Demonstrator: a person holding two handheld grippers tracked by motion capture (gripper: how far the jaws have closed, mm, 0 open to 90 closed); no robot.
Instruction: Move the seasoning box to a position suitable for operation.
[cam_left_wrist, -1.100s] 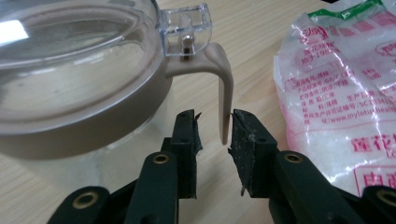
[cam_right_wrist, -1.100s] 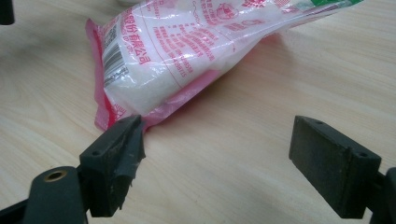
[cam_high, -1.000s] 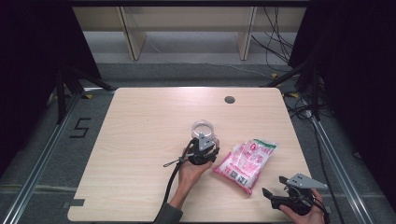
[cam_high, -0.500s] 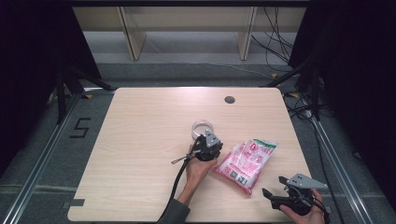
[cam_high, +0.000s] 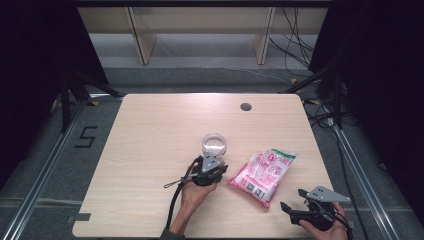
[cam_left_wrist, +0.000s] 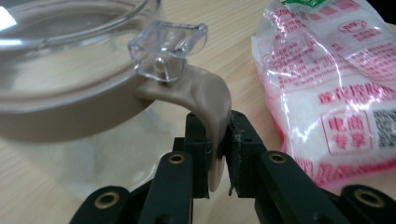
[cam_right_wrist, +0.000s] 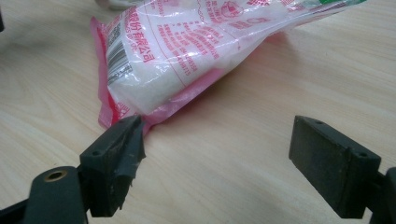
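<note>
Left gripper fingers pinch jar tab; right gripper fingers spread.

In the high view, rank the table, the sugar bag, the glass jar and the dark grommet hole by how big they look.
1. table
2. sugar bag
3. glass jar, partly hidden behind the left claw, which is shut on the jar's handle tab
4. grommet hole

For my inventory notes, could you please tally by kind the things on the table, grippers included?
Glass jar with a tan handle: 1
Pink-and-white bag of white granules: 1
Grippers, left gripper and right gripper: 2
Total: 4
</note>
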